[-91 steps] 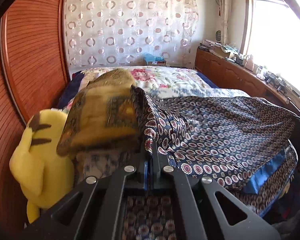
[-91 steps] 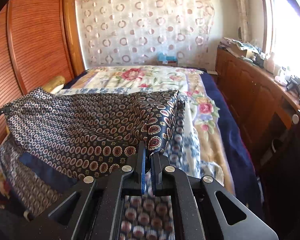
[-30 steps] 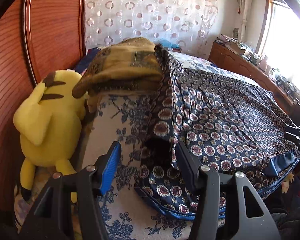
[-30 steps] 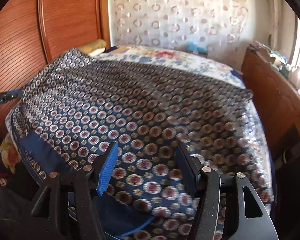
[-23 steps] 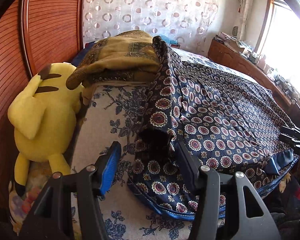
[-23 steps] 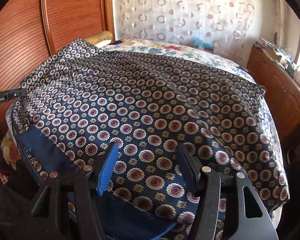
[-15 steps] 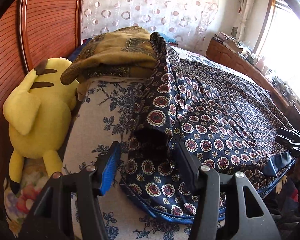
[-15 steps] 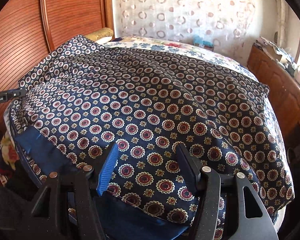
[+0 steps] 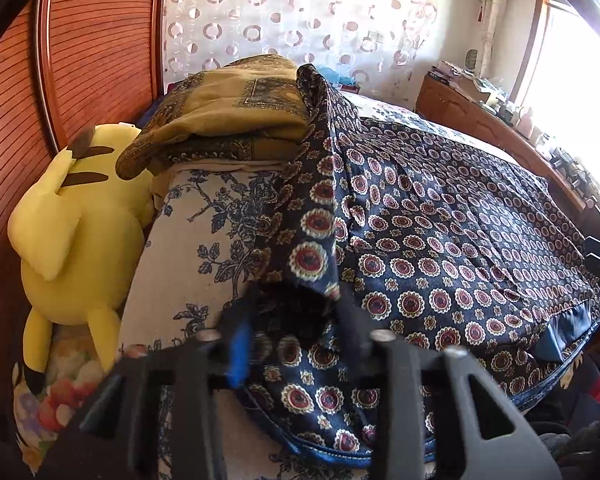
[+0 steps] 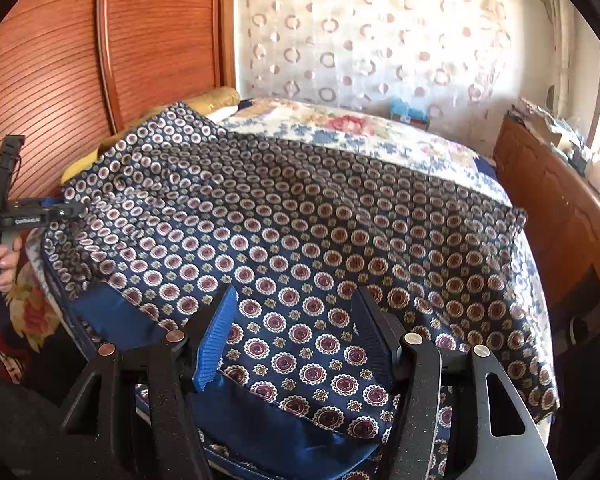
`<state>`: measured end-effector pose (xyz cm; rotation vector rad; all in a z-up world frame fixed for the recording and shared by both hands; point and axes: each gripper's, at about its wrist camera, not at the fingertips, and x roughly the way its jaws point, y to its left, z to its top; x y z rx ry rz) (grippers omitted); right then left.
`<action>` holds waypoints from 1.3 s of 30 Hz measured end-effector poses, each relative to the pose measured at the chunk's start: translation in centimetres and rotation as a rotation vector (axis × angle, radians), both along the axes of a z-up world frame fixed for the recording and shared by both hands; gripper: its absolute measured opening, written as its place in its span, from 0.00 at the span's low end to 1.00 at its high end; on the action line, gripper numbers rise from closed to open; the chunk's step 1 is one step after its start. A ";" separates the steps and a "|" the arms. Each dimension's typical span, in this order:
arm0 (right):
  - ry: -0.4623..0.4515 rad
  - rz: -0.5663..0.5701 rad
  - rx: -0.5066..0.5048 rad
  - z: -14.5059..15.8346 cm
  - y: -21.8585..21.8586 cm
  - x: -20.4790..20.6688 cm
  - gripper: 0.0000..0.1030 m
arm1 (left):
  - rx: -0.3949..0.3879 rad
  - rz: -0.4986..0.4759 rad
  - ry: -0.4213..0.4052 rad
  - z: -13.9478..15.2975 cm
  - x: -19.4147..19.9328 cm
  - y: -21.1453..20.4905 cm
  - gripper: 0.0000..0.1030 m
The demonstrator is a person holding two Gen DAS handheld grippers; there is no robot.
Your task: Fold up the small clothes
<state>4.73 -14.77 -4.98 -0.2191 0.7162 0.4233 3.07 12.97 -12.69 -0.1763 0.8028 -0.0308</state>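
A dark blue garment with round medallion print (image 9: 440, 232) lies spread flat across the bed; it also fills the right wrist view (image 10: 300, 224). Its plain blue inner hem (image 10: 112, 312) shows at the near edge. My left gripper (image 9: 292, 320) is open, its jaws blurred, with the garment's raised near-left corner between them. My right gripper (image 10: 292, 328) is open just above the garment's near edge, holding nothing. The left gripper also shows at the left edge of the right wrist view (image 10: 60, 212).
A yellow plush toy (image 9: 76, 216) sits at the bed's left by the wooden wardrobe (image 9: 92, 40). A folded brown-gold cloth (image 9: 228, 116) lies on a blue floral pillow (image 9: 204, 232). A wooden cabinet (image 10: 560, 208) runs along the right side.
Both grippers let go of the garment, which now lies spread on the bed. Since half a second ago the left gripper's jaws have narrowed around the garment's corner. The right gripper stays open.
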 end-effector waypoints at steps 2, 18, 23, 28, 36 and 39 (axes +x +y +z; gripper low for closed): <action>-0.002 -0.004 -0.005 0.3 -0.1 -0.1 0.59 | -0.015 -0.018 0.005 -0.1 0.2 0.0 0.04; -0.112 -0.046 0.007 5.0 -2.9 -2.1 0.60 | 0.000 -0.166 -0.160 5.8 1.2 -5.7 0.00; -0.122 -0.081 0.009 5.3 -4.5 -2.2 0.60 | 0.005 -0.255 -0.198 8.0 2.8 -9.5 0.00; -0.114 -0.117 0.006 4.9 -6.0 -2.0 0.60 | -0.007 -0.351 -0.222 9.7 4.3 -13.7 0.00; -0.094 -0.195 0.001 4.0 -9.4 -1.6 0.60 | -0.026 -0.518 -0.236 12.1 6.9 -22.0 0.00; -0.086 -0.232 -0.003 3.6 -11.0 -1.5 0.60 | -0.023 -0.580 -0.187 12.2 8.1 -25.3 0.00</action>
